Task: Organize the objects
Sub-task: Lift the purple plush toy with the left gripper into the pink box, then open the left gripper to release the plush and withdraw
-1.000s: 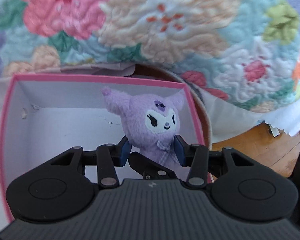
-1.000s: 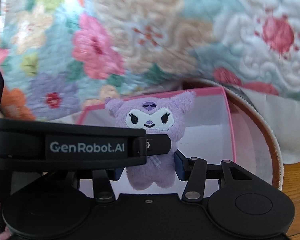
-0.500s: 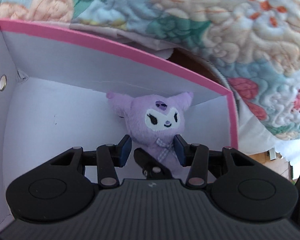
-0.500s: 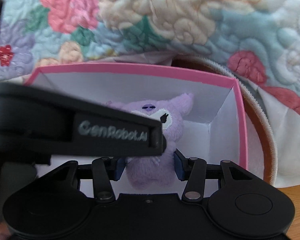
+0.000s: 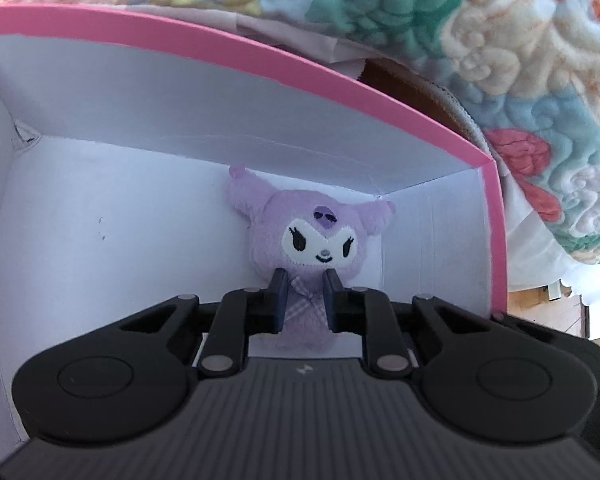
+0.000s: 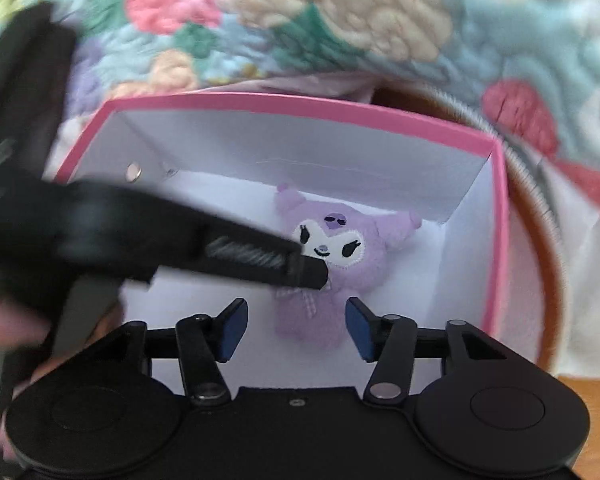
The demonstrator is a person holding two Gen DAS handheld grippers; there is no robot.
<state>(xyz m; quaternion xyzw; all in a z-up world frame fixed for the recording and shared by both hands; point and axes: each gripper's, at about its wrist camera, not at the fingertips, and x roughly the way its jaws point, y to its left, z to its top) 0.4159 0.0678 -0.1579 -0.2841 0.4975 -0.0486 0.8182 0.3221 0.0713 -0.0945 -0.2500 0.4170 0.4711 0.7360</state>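
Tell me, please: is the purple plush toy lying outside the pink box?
No, the purple plush toy lies inside the pink box, against its white far wall near the right corner.

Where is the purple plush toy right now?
The purple plush toy sits inside the pink-rimmed box, near its far right corner, in both wrist views. The left gripper is shut on its body; the right gripper stands open, clear of it.
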